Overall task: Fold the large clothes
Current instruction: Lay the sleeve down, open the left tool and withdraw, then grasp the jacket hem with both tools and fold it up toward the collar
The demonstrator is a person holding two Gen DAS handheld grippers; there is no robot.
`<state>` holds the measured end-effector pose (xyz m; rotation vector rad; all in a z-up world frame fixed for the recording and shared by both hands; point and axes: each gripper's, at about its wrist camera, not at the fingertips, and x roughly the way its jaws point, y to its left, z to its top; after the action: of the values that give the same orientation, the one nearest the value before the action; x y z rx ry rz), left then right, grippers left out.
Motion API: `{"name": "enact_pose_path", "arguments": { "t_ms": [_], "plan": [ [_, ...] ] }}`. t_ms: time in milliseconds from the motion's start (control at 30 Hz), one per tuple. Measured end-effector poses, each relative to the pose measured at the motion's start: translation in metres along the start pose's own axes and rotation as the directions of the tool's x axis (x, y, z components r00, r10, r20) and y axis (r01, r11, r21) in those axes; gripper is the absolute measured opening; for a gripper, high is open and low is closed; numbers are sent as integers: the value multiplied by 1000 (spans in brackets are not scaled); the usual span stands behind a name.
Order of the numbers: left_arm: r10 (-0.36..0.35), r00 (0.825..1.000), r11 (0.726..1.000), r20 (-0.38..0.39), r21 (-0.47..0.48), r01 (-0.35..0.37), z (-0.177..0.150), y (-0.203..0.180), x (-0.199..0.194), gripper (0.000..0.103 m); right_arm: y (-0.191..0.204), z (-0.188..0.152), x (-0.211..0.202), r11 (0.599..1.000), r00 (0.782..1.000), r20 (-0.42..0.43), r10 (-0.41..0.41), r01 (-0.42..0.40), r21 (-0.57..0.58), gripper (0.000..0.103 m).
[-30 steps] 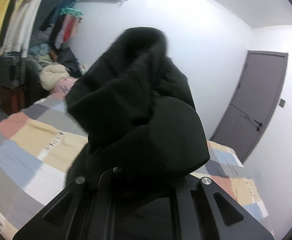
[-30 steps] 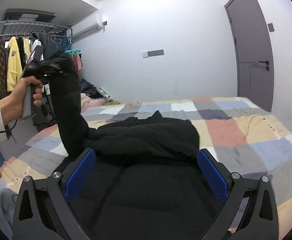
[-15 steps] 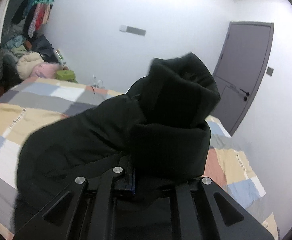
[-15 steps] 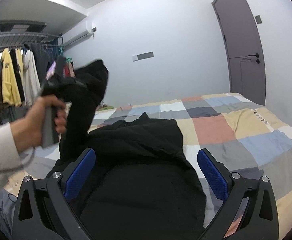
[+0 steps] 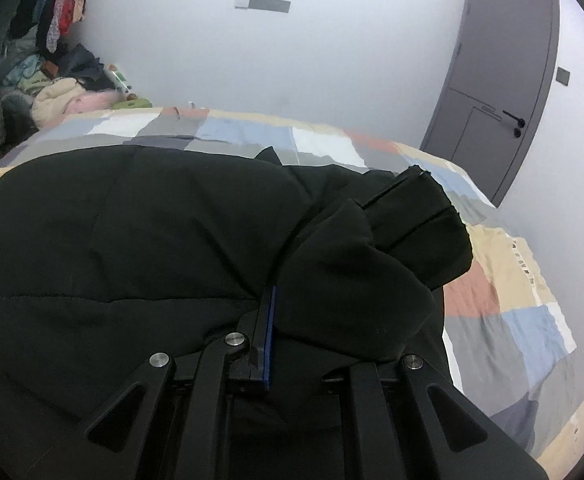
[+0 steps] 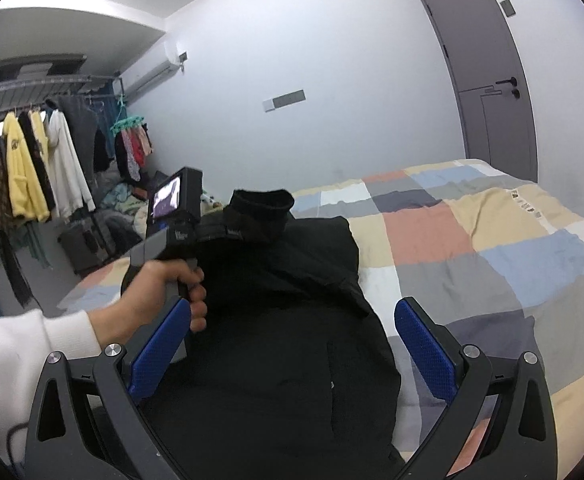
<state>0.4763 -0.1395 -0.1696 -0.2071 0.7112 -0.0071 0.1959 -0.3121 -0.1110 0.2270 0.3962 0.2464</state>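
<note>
A large black padded jacket lies spread on the patchwork bed; it also shows in the right wrist view. My left gripper is shut on the jacket's sleeve, whose ribbed cuff sticks out ahead, low over the jacket body. In the right wrist view the left gripper holds the cuff above the jacket's far part. My right gripper is open and empty, its blue pads either side of the jacket's near part.
The bed has a checked cover of beige, pink, blue and grey. A clothes rail with hanging garments and piled clothes stand at the left. A grey door is at the right wall.
My left gripper has swung the sleeve from high up at the left down and across over the jacket body. The right gripper stays open, tilted a little.
</note>
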Motion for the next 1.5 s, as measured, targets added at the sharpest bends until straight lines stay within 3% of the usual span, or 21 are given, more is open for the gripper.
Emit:
{"name": "enact_pose_path", "arguments": {
  "t_ms": [333, 500, 567, 633, 667, 700, 933, 1133, 1267, 1400, 1500],
  "plan": [
    [-31, 999, 998, -42, -52, 29, 19, 21, -10, 13, 4, -3, 7, 1000, 1000, -23, -13, 13, -18, 103],
    [-57, 997, 998, -49, -10, 56, 22, 23, -36, 20, 5, -1, 14, 999, 999, -28, -26, 25, -31, 103],
    [-62, 998, 998, -27, 6, 62, 23, 28, -49, 34, 7, 2, 19, 1000, 999, -38, -18, 17, -26, 103],
    [-74, 997, 997, -15, 15, 74, 24, 34, -61, 91, 10, 4, 23, 999, 999, -41, -14, 13, -31, 103],
    [-83, 996, 996, -8, 16, 84, 25, 38, -66, 100, 12, 6, 25, 999, 999, -42, -12, 10, -32, 103],
    [-98, 995, 995, 11, 15, 98, 26, 43, -74, 103, 14, 7, 27, 1000, 999, -43, -11, 10, -29, 102],
    [-121, 990, 992, 68, -10, 122, 50, 100, -118, 103, 32, 27, 45, 999, 999, -43, -7, 4, -51, 103],
    [-32, 996, 998, 83, -60, 37, 75, 165, -136, 103, 53, 65, 81, 992, 1000, 3, -6, 6, -122, 102],
    [30, 998, 999, 53, -47, -27, 82, 199, -121, 103, 65, 82, 123, 991, 1000, -7, 2, -3, -135, 98],
    [81, 997, 996, 15, -24, -81, 81, 221, -89, 102, 79, 83, 181, 986, 998, -68, 5, -16, -166, 80],
    [93, 996, 996, 6, 2, -93, 80, 229, -58, 102, 78, 77, 221, 990, 994, -111, 5, -20, -141, 80]
  ]
}}
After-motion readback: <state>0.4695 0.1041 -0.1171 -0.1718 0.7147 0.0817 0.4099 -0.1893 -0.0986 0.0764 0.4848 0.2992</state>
